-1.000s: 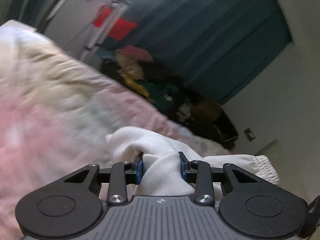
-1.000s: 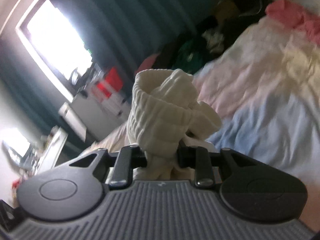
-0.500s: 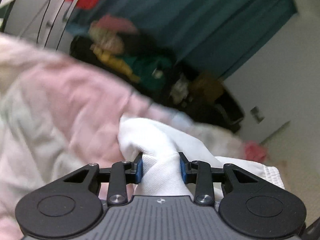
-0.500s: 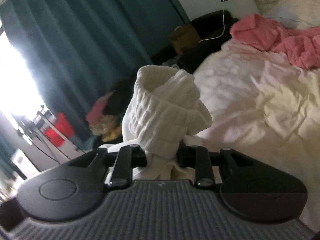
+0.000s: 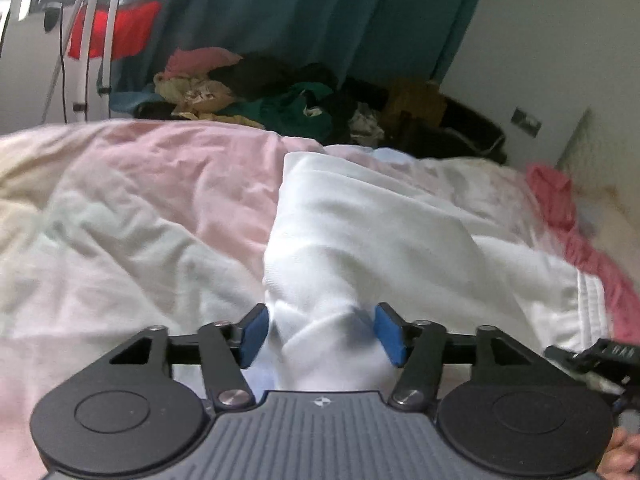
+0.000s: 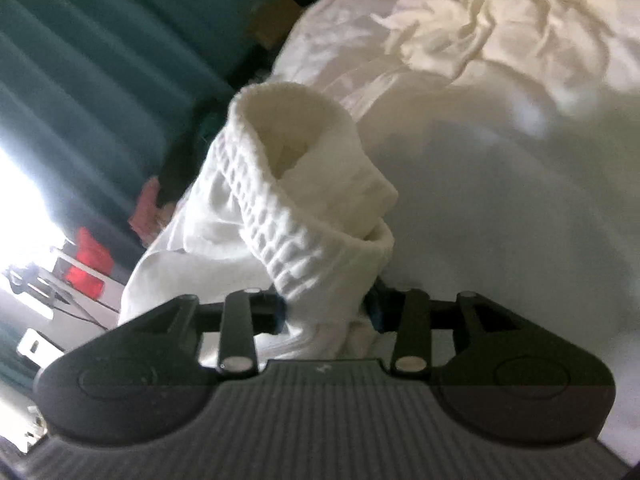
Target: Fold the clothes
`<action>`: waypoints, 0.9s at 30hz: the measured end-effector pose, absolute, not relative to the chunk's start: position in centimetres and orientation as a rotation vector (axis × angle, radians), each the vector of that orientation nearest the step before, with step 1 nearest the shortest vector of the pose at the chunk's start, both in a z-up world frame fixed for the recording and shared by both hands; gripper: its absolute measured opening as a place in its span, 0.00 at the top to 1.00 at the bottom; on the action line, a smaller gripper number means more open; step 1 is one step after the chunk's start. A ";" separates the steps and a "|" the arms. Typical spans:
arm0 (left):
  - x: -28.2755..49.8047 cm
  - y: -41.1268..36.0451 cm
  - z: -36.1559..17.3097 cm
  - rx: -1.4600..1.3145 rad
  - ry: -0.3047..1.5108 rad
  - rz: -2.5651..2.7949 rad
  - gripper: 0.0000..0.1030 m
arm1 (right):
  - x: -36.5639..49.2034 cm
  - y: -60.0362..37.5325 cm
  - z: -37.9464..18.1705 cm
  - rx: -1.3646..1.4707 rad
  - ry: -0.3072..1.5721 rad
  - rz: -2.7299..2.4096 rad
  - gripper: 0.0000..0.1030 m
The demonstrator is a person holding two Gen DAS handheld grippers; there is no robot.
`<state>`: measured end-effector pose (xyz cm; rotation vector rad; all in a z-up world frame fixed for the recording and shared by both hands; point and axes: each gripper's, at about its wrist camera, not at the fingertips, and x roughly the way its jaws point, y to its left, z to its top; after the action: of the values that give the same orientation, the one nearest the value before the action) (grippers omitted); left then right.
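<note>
A white garment (image 5: 360, 232) lies stretched across the bed, its ribbed waistband at the right (image 5: 592, 304). My left gripper (image 5: 320, 334) has its blue pads spread apart around a bunched fold of the garment; the pads look slightly off the cloth. My right gripper (image 6: 326, 308) is shut on the garment's ribbed elastic edge (image 6: 280, 216), which stands up in a loop in front of the fingers.
The bed has a pink, cream and white duvet (image 5: 140, 200). A pink garment (image 5: 560, 200) lies at the right of the bed. A pile of dark and green clothes (image 5: 288, 96) sits beyond the bed by the teal curtain (image 5: 280, 8). A clothes rack (image 5: 92, 40) stands far left.
Both grippers have come down toward the bed and the garment now lies spread on it. The left gripper's pads have opened wider around the cloth. The right gripper still grips the ribbed edge.
</note>
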<state>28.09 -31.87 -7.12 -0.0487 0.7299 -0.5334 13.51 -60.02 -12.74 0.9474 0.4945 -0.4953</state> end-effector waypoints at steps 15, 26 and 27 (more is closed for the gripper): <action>13.5 -25.5 9.7 -0.017 0.548 -0.524 0.14 | 3.8 -51.5 3.0 0.588 0.495 -0.391 0.37; 1.0 -21.4 15.7 0.003 0.407 -0.530 0.00 | -5.3 -43.1 10.4 0.359 0.335 -0.301 0.14; 0.0 -20.9 15.8 0.006 0.399 -0.528 0.00 | -5.9 -42.4 10.5 0.344 0.326 -0.297 0.14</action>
<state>-0.03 -20.87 15.83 0.0057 0.3985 -0.5281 -5.91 -42.38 10.52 0.3437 0.3261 -0.2968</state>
